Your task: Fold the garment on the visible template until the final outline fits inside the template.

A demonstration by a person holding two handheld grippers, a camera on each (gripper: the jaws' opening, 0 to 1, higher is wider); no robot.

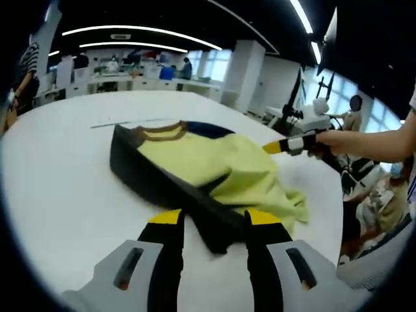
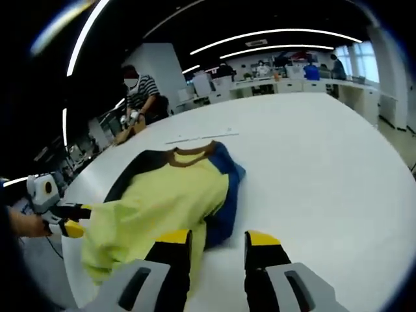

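White table [image 2: 312, 149]; striped-shirt person [image 2: 140, 94] standing beyond; far desks [image 2: 286, 81].

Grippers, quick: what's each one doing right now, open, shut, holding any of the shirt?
Left gripper: open, jaws either side of the garment's black edge, not clamped.
Right gripper: open, holding nothing, at the garment's blue edge.

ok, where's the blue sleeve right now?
In the right gripper view, the blue sleeve lies on the white table along the yellow shirt's right edge, just beyond the right gripper.
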